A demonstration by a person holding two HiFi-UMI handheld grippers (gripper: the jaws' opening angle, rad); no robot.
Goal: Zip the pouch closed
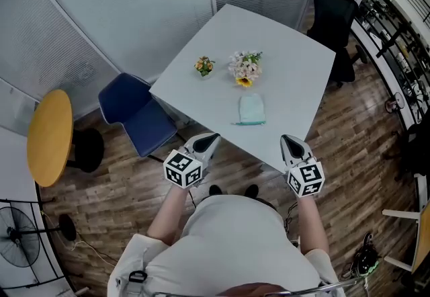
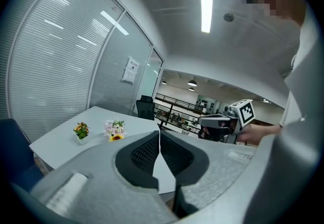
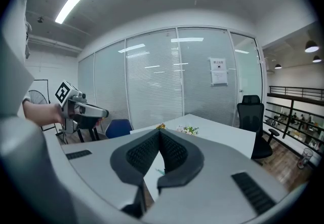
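- Both grippers hang on my side of the pouch (image 1: 252,109). The left gripper (image 1: 209,138) and right gripper (image 1: 290,141) each have their jaws pressed together on nothing.
- One thing I can't read is the darker strip (image 1: 250,123) along the pouch's near edge. It is likely the zip, but too small to tell whether it is run shut or gaping, so I could hunt for the pull at the wrong end.
- The pouch lies flat on the table (image 1: 289,47) and looks limp and light. If the zip needs running, I judge a one-sided tug would drag the whole pouch rather than move the slider.
- The pull must be small — wide jaws could pinch cloth with it and jam the teeth.
- Flowers (image 1: 245,68) stand just beyond the pouch — an over-long reach, or the pouch sliding, could tip them.
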